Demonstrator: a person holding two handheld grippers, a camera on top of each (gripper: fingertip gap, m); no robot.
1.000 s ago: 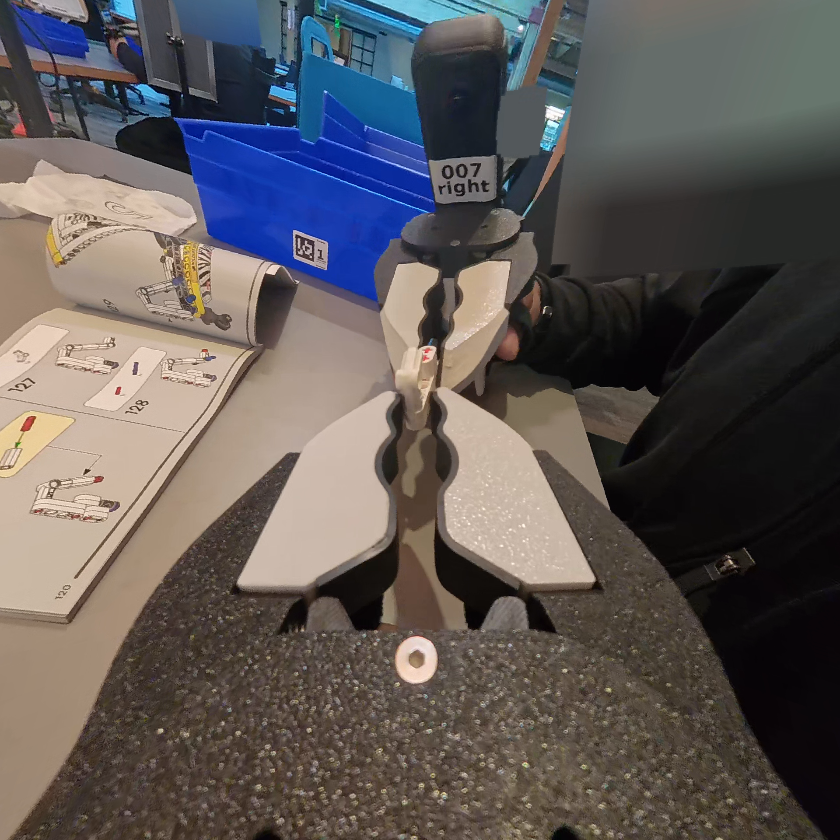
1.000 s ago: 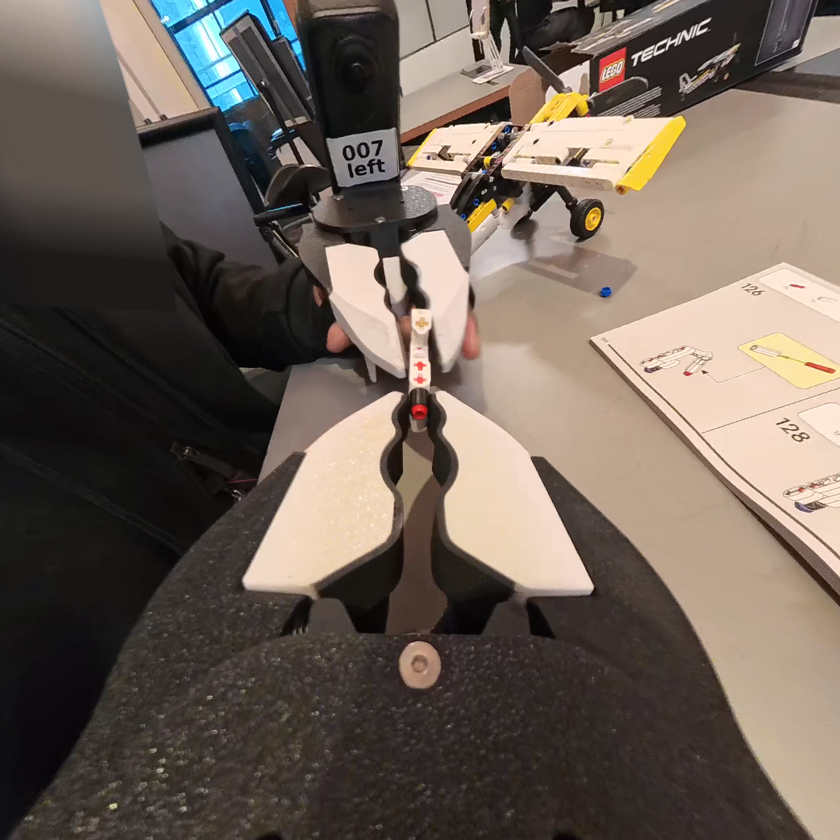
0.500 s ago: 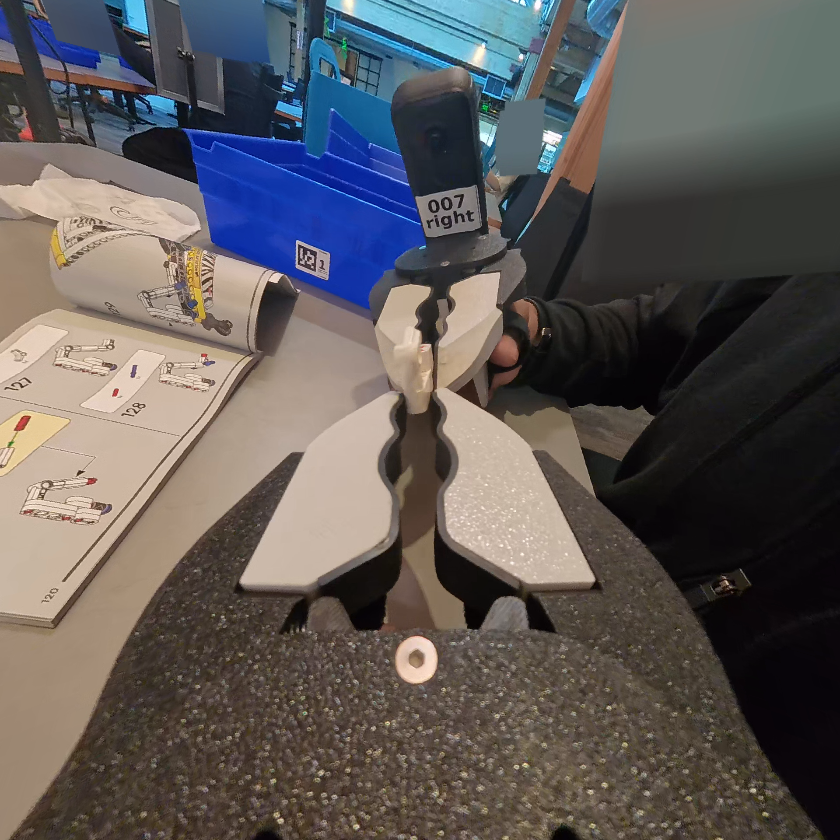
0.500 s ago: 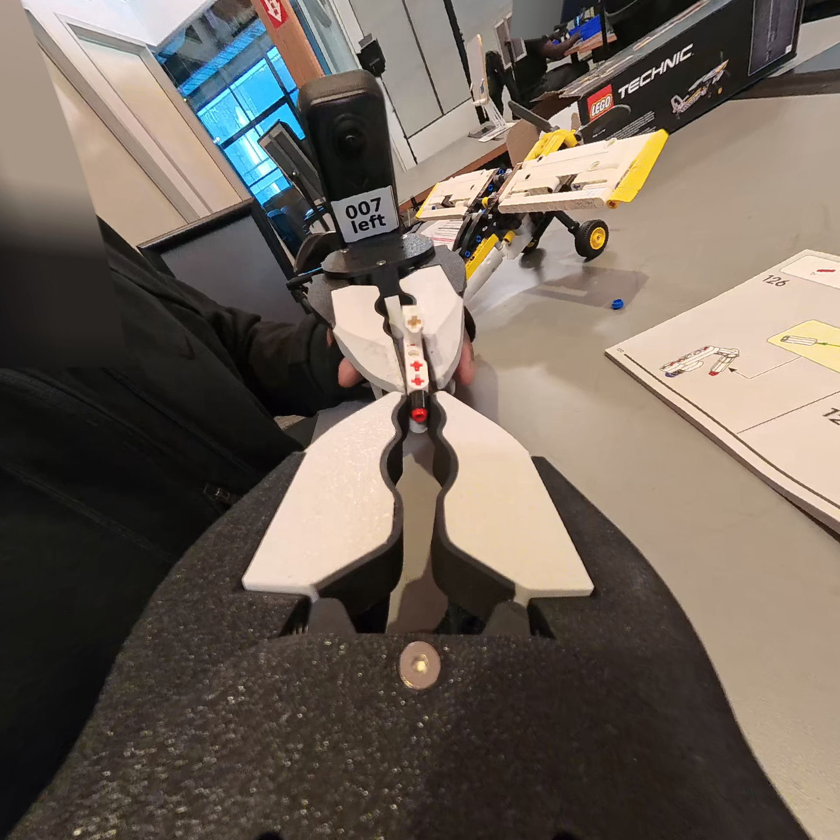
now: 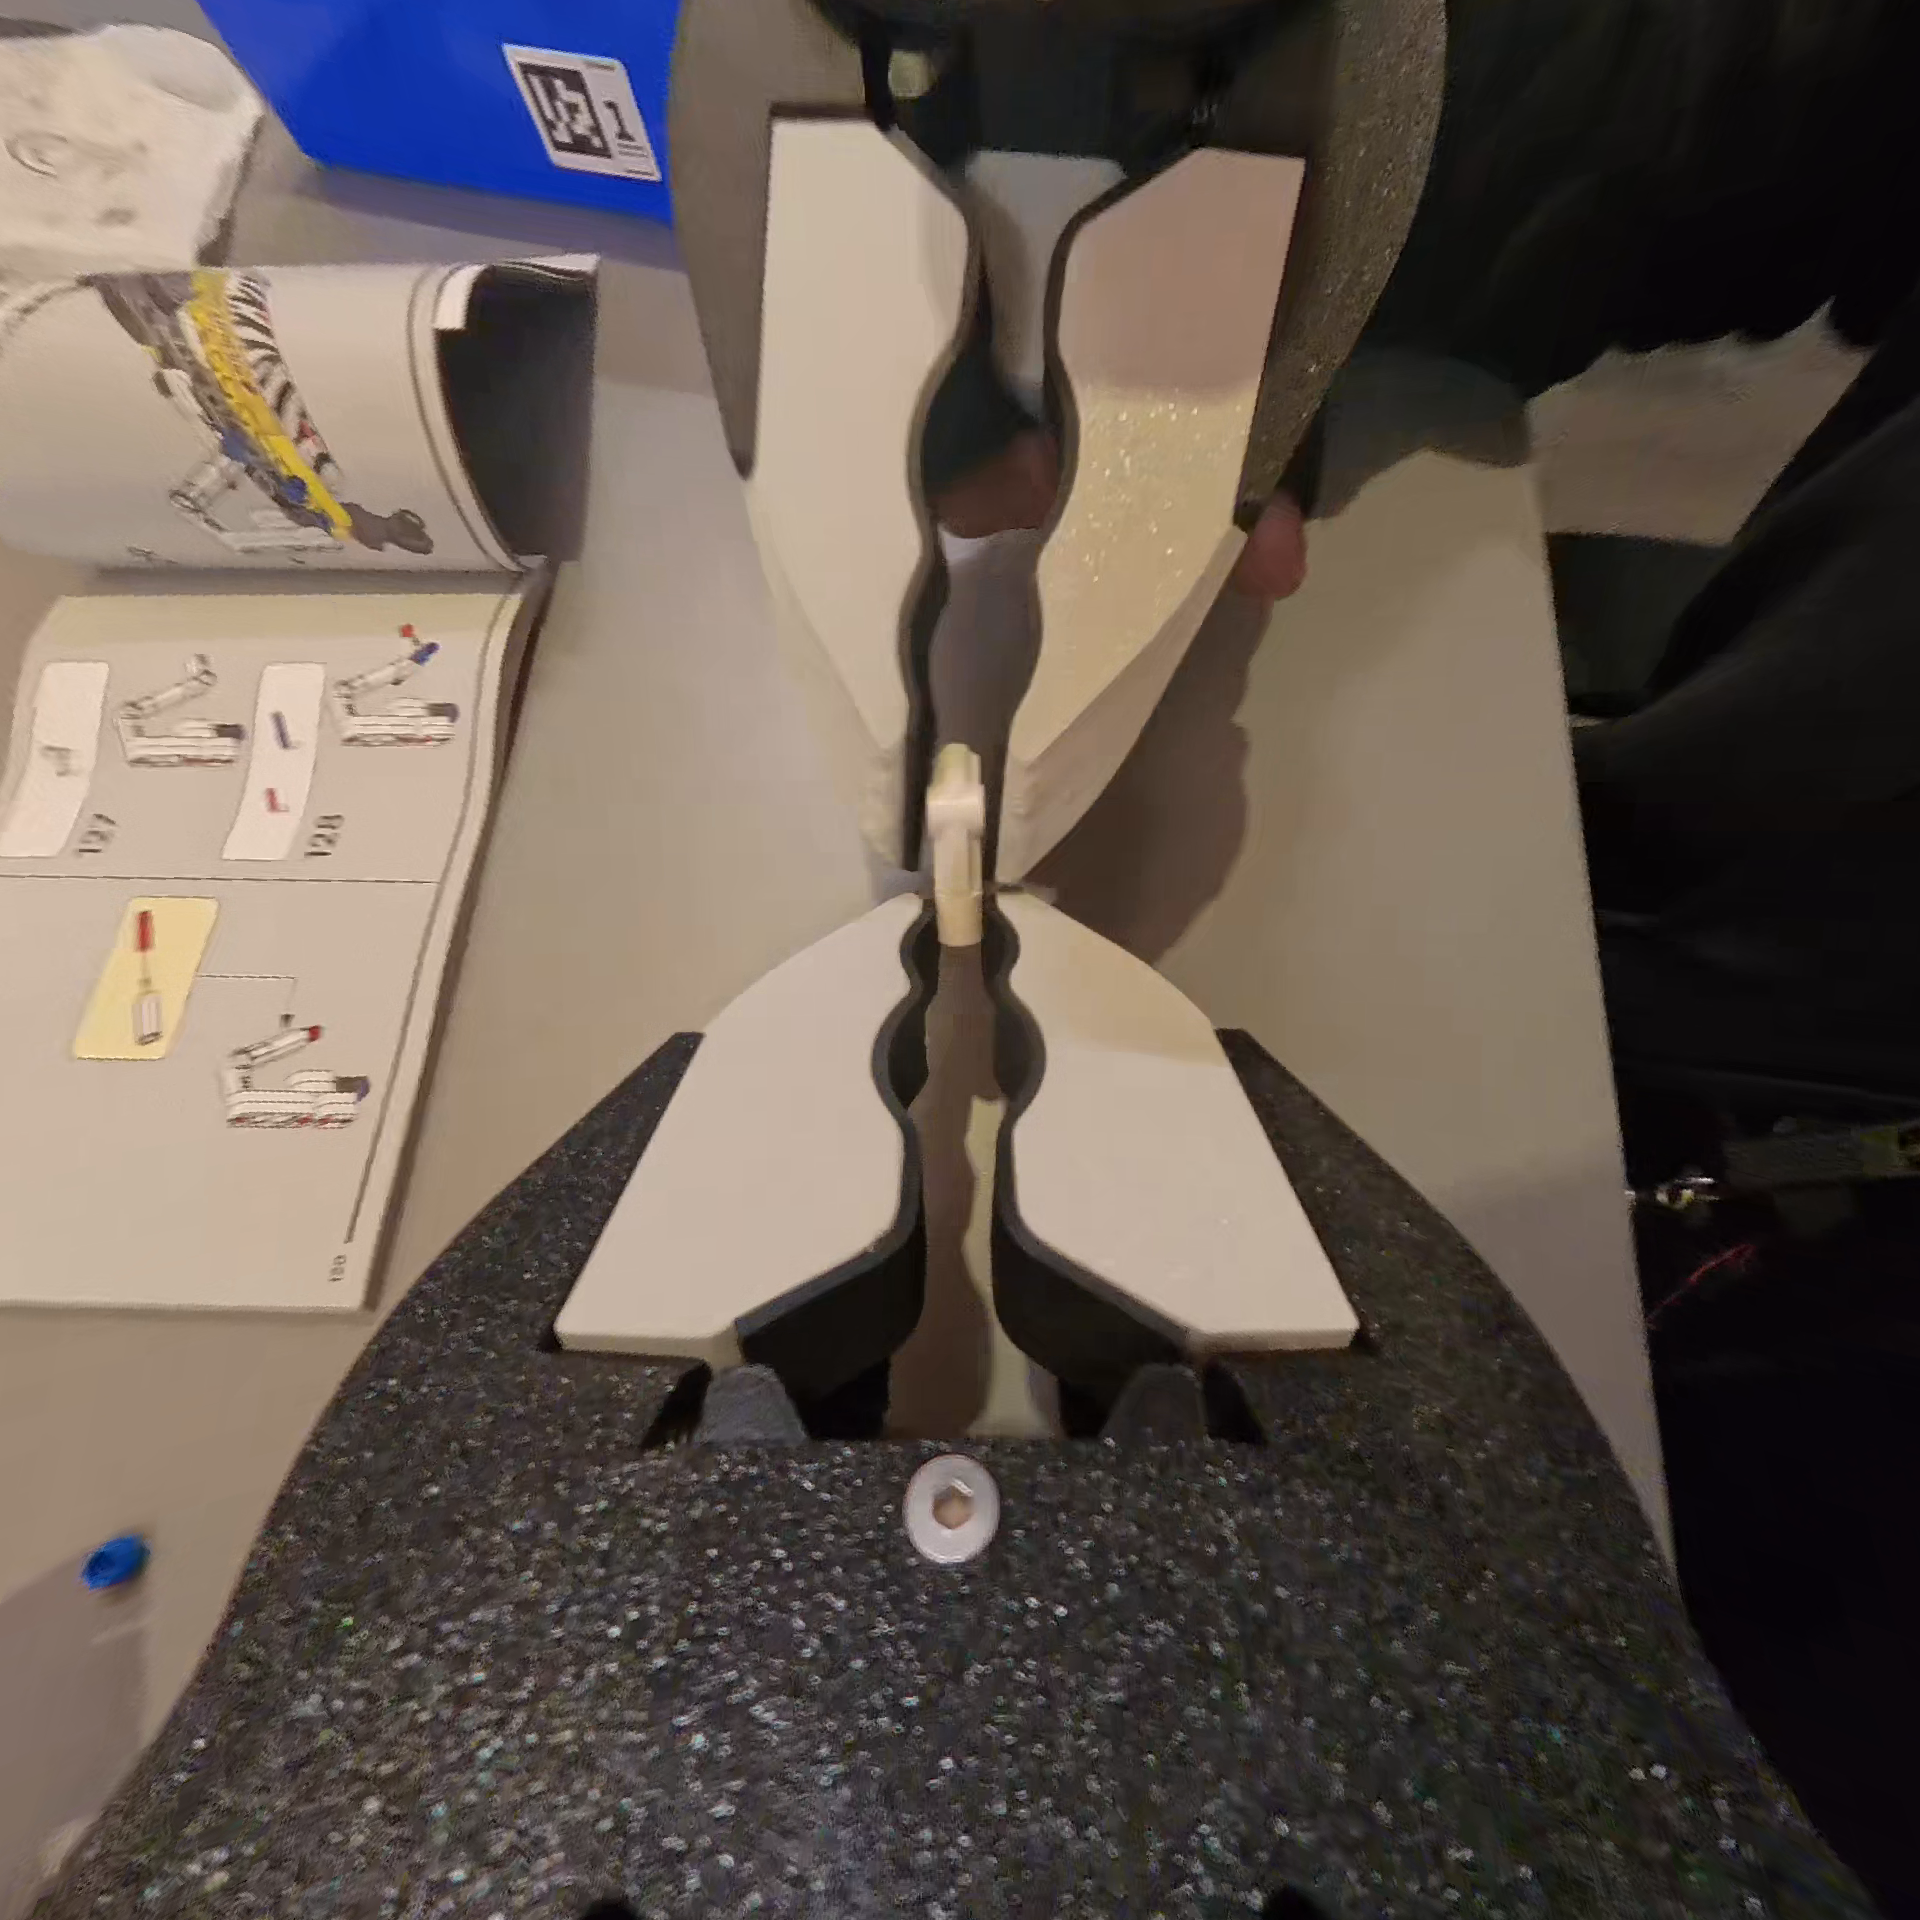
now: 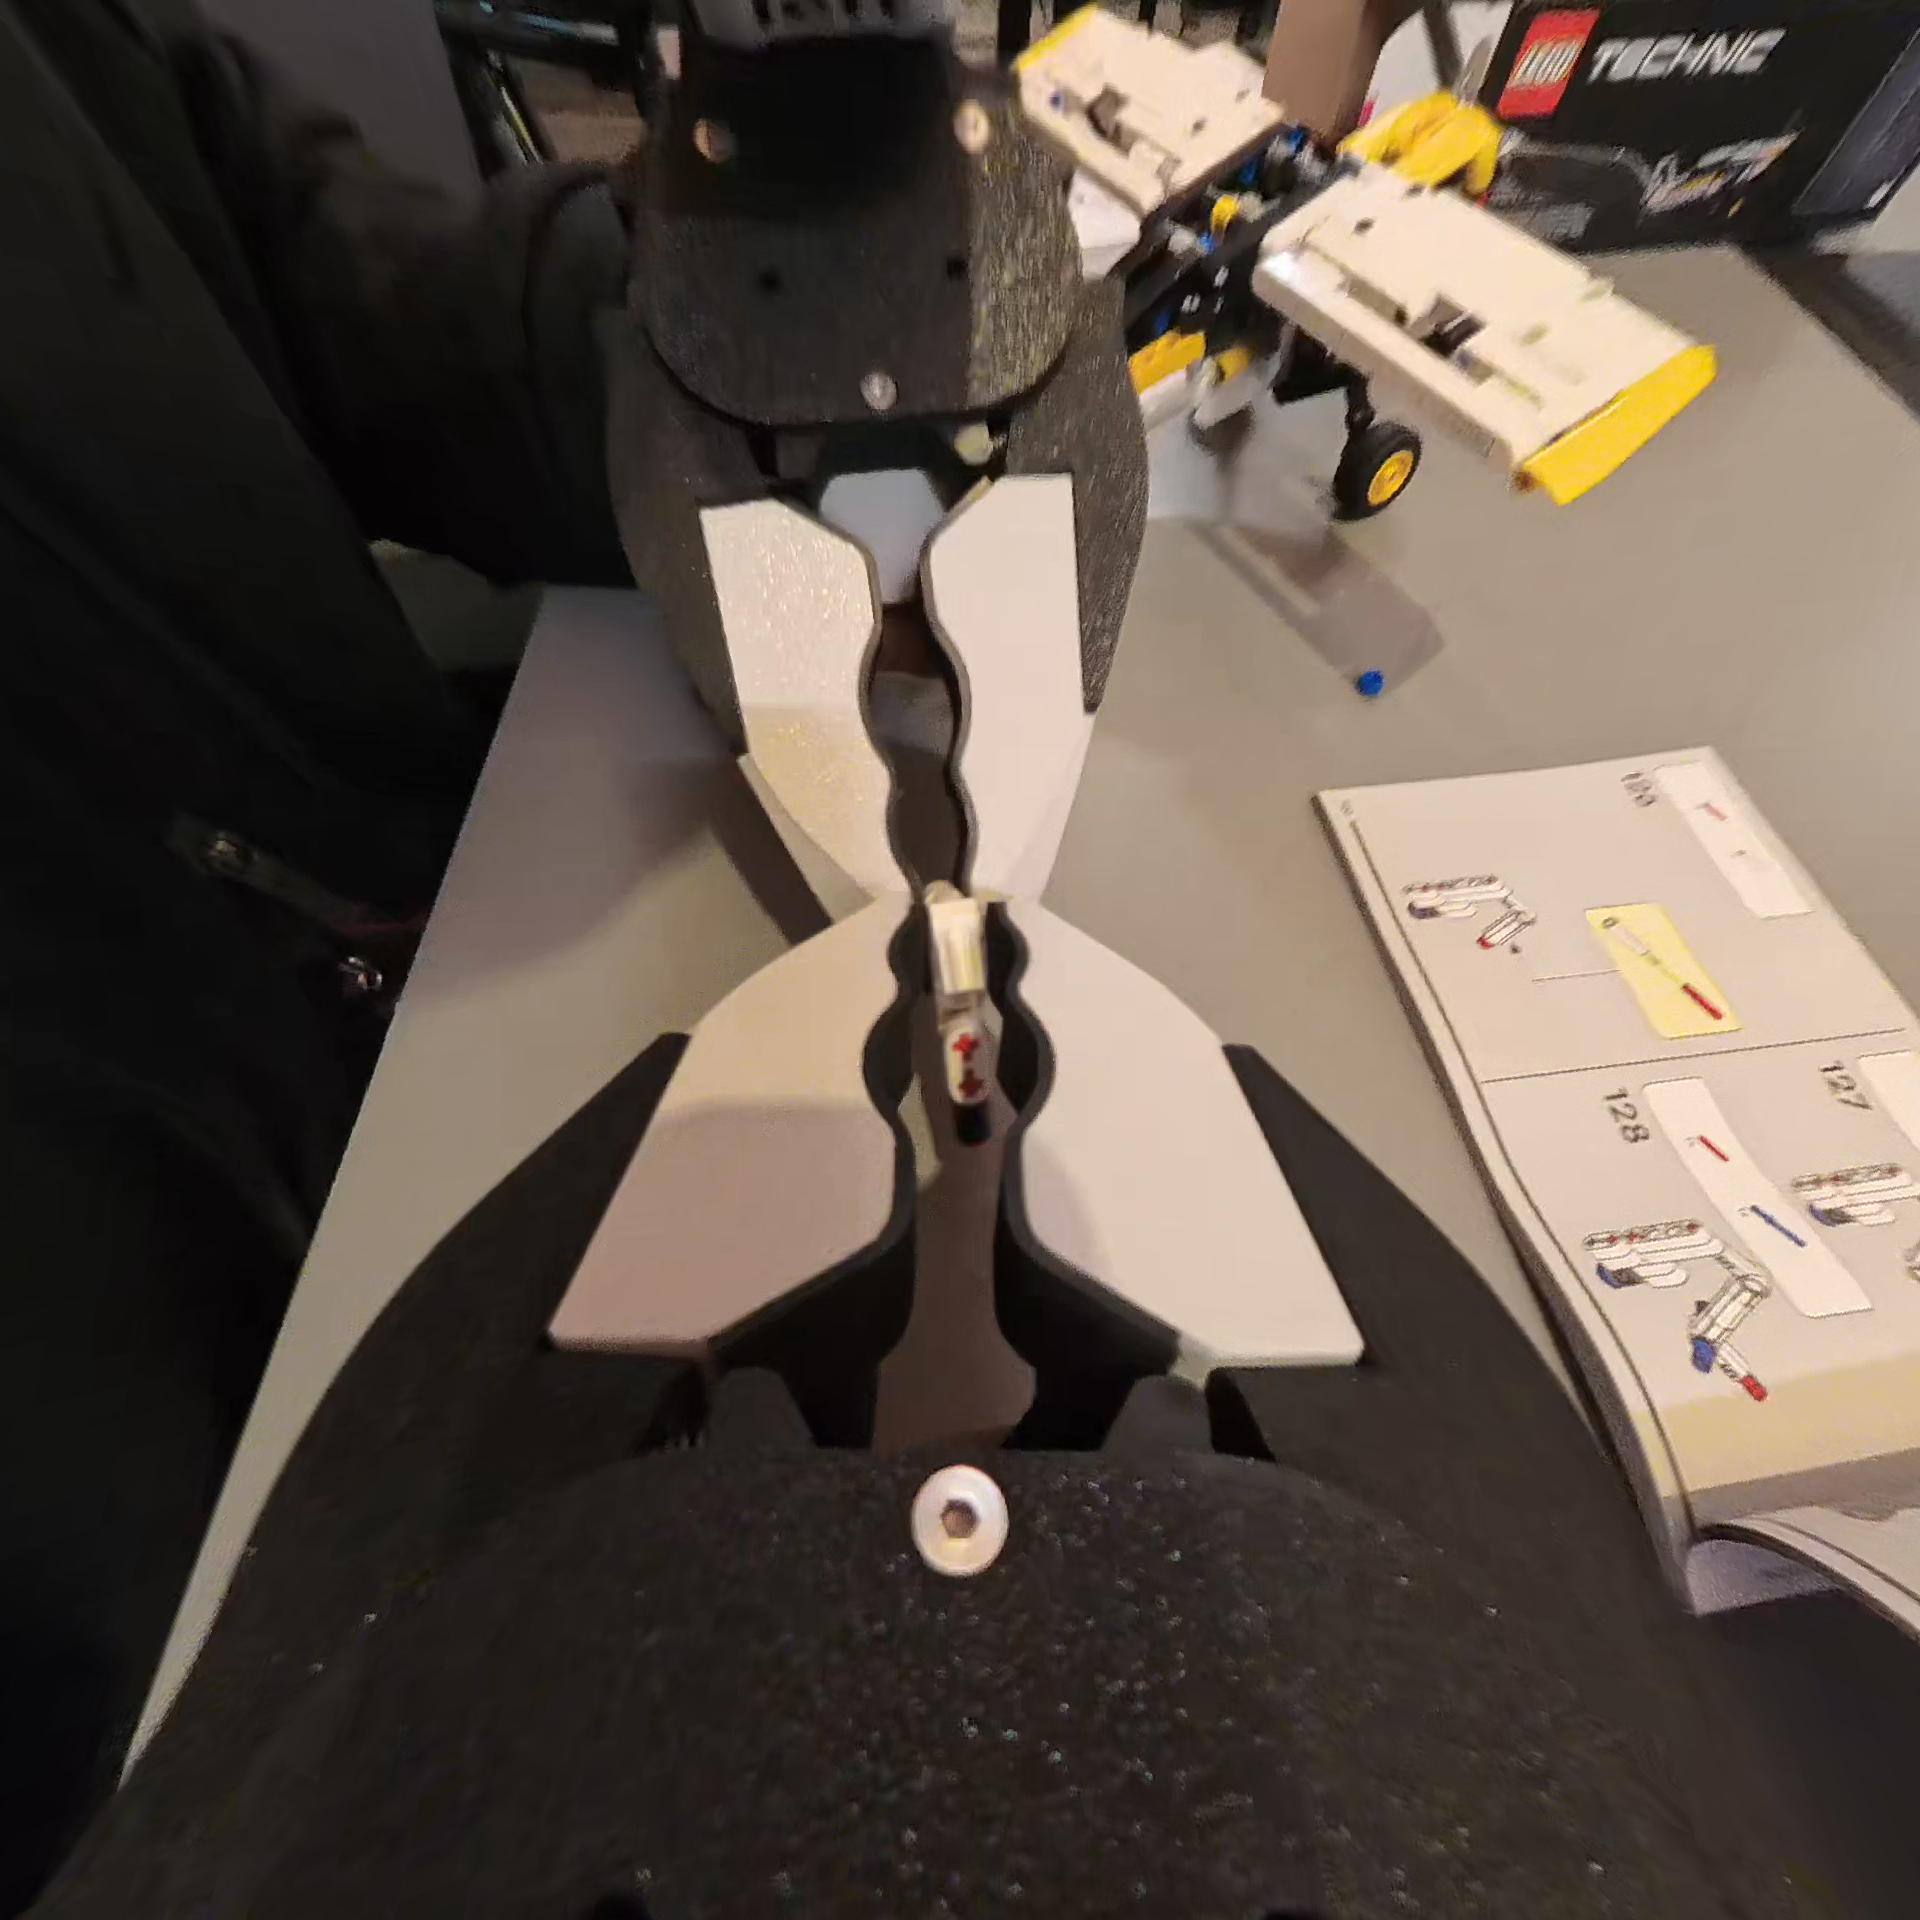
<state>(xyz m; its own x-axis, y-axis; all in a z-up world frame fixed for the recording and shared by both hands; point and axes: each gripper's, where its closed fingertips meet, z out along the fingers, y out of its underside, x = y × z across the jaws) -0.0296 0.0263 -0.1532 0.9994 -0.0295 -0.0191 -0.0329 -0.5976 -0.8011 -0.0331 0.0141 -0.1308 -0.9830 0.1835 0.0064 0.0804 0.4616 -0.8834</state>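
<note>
White beam (image 5: 957, 844) pinched between nearly closed fingers of left gripper (image 5: 957, 902) and right gripper (image 6: 964, 914)

open instruction booklet (image 5: 239, 935), blue bin (image 5: 416, 94), yellow-white model plane (image 6: 1403, 301), black box (image 6: 1714, 114), grey table (image 6: 1247, 644)

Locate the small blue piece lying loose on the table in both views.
In the right wrist view the blue piece lies on the grey table between the yellow-and-white model plane and the open instruction booklet. In the left wrist view it sits at lower left.
</note>
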